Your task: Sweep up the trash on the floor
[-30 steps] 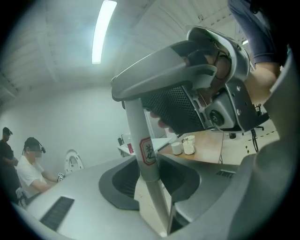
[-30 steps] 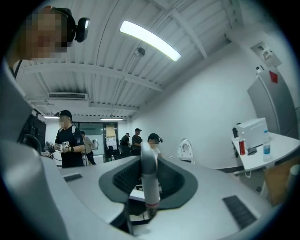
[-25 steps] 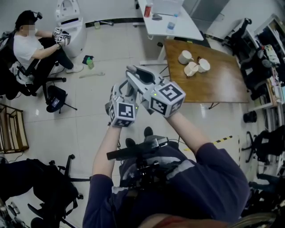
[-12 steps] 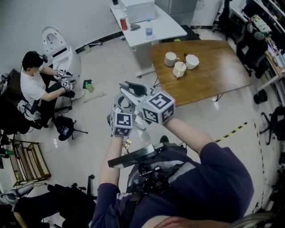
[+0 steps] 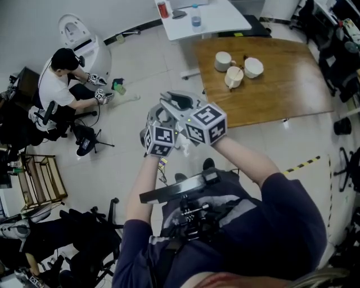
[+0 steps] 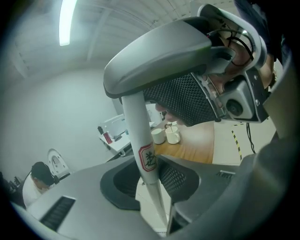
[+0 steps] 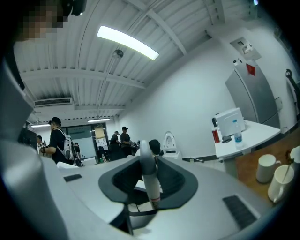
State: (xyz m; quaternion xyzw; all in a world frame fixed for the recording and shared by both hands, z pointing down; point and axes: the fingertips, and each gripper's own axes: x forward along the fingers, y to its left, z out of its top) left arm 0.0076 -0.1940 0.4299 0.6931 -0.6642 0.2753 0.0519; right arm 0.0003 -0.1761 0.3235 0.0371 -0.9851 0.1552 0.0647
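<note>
Gripping upright handle (image 6: 139, 126) — right gripper (image 7: 149, 180) jaws clamped, left gripper (image 6: 150, 180) jaws closing on it.

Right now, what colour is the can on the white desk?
Red can, best in the head view.

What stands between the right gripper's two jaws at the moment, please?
A white pole with a rounded top stands there, gripped by the right gripper, as the right gripper view shows.

White red-labelled pole (image 6: 139, 133), slightly tilted
</note>
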